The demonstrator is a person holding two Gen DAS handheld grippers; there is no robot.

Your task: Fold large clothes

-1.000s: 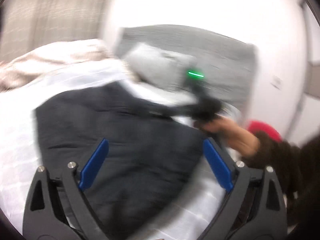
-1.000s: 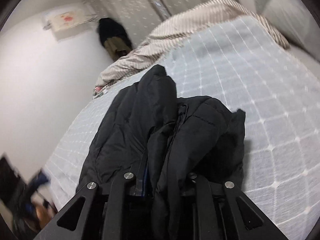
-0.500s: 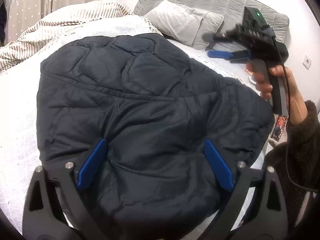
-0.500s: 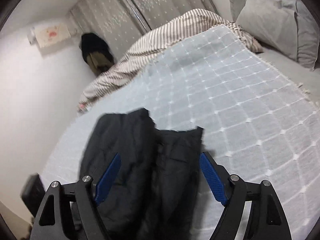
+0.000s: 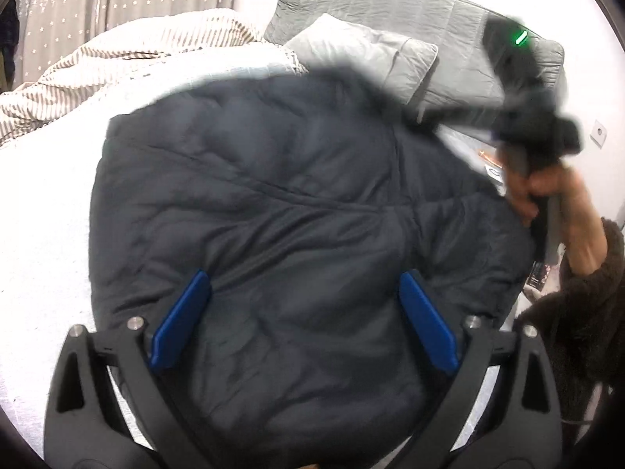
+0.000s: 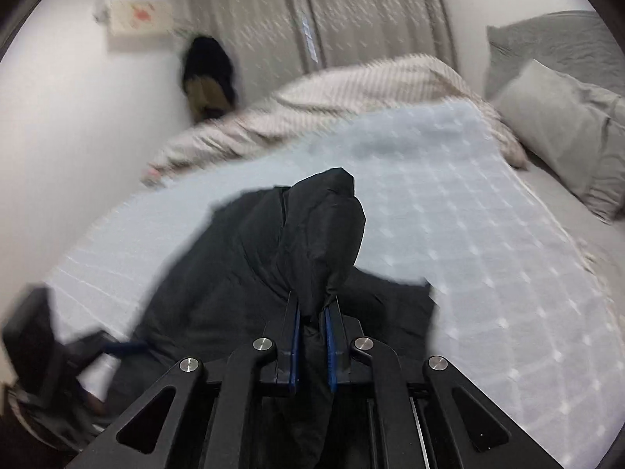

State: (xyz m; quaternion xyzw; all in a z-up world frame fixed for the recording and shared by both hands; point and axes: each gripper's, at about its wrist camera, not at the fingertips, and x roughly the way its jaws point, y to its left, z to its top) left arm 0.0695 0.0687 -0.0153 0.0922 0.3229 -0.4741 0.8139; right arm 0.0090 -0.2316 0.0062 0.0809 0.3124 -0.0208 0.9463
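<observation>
Jacket (image 6: 320,234) — apparently a fold — pinched in right claw (image 6: 312,314).

In the left wrist view, the right gripper (image 5: 441,111) at upper right is smeared by motion blur. The black puffer jacket (image 5: 297,234) runs off the bottom edge, behind the near gripper's arms.

The bed (image 6: 488,258) is covered by a pale blue quilted blanket (image 6: 461,211) with a grid of white stitching. A black puffer jacket (image 5: 273,215) lies spread on the blanket. A striped beige duvet (image 5: 129,62) is bunched along the far side, and a grey pillow (image 5: 363,54) rests at the head.
</observation>
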